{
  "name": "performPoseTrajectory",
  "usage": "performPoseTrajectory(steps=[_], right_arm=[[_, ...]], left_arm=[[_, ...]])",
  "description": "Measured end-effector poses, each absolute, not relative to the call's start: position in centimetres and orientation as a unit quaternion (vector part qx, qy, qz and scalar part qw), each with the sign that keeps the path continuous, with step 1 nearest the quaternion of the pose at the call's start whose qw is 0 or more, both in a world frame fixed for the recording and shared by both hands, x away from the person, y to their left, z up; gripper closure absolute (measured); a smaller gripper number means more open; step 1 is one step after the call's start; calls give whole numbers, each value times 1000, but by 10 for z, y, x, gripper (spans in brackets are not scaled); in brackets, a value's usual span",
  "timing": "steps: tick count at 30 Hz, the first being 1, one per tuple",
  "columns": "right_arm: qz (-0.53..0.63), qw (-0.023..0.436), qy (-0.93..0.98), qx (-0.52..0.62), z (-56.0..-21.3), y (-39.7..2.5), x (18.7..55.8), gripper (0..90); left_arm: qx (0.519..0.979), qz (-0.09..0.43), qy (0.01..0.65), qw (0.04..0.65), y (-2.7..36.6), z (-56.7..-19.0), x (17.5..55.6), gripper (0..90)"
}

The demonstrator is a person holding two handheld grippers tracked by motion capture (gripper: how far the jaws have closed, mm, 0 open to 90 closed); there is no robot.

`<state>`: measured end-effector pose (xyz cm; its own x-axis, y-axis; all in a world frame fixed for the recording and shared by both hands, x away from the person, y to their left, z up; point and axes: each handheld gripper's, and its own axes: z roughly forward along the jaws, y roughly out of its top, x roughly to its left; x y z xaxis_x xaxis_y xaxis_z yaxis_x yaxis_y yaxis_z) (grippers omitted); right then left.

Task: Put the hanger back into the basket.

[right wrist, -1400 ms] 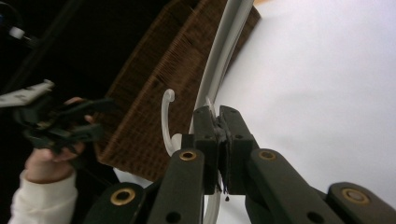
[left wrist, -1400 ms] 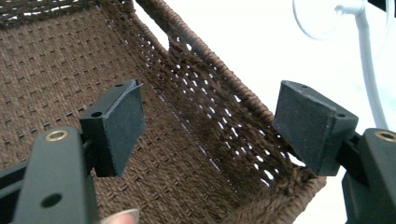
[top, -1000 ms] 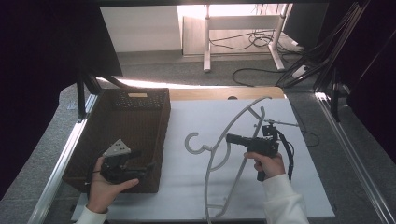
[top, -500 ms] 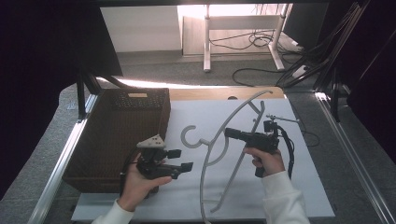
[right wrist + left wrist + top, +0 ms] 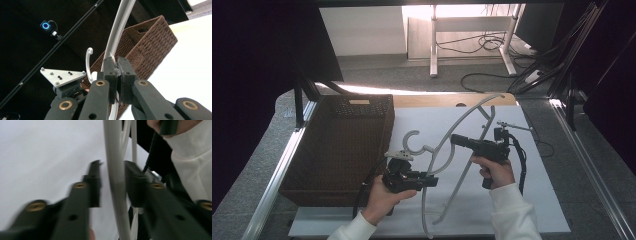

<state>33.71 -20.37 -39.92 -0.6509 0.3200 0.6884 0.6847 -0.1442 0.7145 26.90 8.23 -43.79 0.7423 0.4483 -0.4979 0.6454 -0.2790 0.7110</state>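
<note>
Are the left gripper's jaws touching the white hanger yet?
Apart. In the left gripper view the hanger bar runs between the open jaws of the left gripper, with white table visible in the gap on the left and a dark gap on the right.

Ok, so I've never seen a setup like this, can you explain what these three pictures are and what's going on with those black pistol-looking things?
A person sits at a table holding a hand-held grasping tool in each hand. One picture looks down from above the table; the other two come from small cameras riding on each tool, looking along its two black jaws.

On the white table top stands a dark woven basket at the left. Next to it is a pale plastic clothes hanger, lifted at an angle.

The right tool is shut on the hanger's arm; its own camera shows the jaws pressed together on it. The left tool is open, with a bar of the hanger between its jaws, not yet squeezed.
</note>
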Motion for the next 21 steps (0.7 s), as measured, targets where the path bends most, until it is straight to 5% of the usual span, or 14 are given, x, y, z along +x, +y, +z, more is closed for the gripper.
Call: performPoseTrajectory(steps=[11, 21], right_arm=[[-639, 137, -645, -396, -402, -203, 339, 846], [-622, 68, -667, -404, -389, -208, 328, 522]], left_arm=[[780, -93, 373, 495, 93, -438, 272, 798], [770, -81, 389, 499, 113, -426, 280, 798]])
